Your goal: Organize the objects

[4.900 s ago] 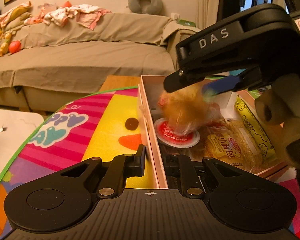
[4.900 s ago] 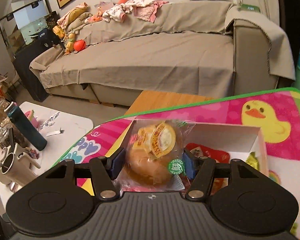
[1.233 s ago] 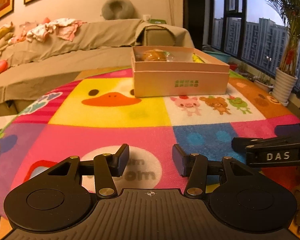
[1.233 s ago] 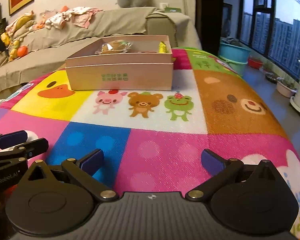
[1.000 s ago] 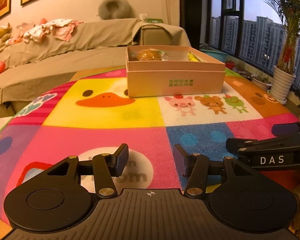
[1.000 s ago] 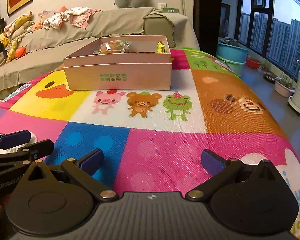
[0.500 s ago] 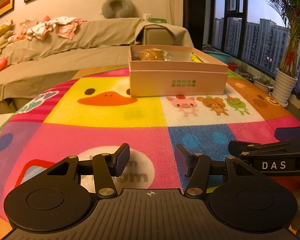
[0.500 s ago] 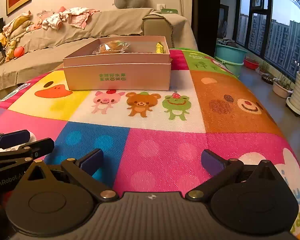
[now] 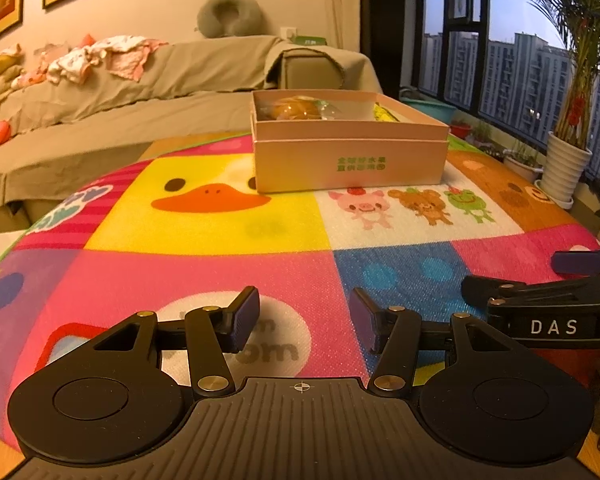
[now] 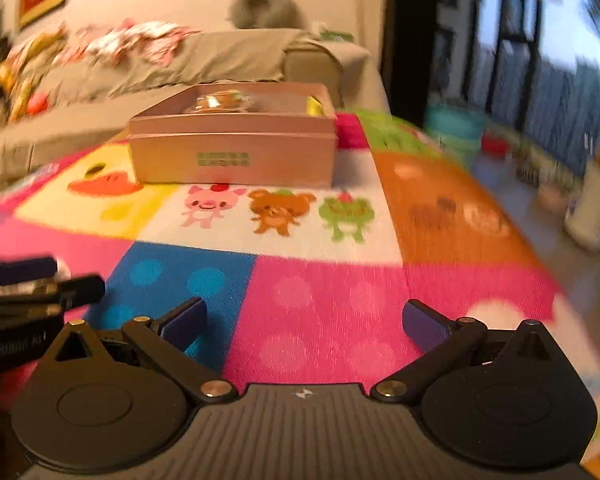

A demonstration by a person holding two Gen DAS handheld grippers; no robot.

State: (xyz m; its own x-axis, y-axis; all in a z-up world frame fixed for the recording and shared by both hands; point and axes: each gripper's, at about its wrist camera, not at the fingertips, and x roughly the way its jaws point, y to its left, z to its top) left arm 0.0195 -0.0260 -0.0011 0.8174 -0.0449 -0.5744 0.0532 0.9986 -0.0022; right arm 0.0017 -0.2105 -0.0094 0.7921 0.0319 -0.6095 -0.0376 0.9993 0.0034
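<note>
Pale pink cardboard box [image 9: 350, 152], upper centre of frame on the cartoon play mat [image 9: 236, 236], looks light and crushable; grip its walls gently. Your left gripper [image 9: 304, 316] and right gripper [image 10: 304, 322] are spread, empty.

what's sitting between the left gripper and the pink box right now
Nothing visible. Only bare play mat lies between the open left gripper and the pink box; the right gripper sits off to the side, clear of that line.
</note>
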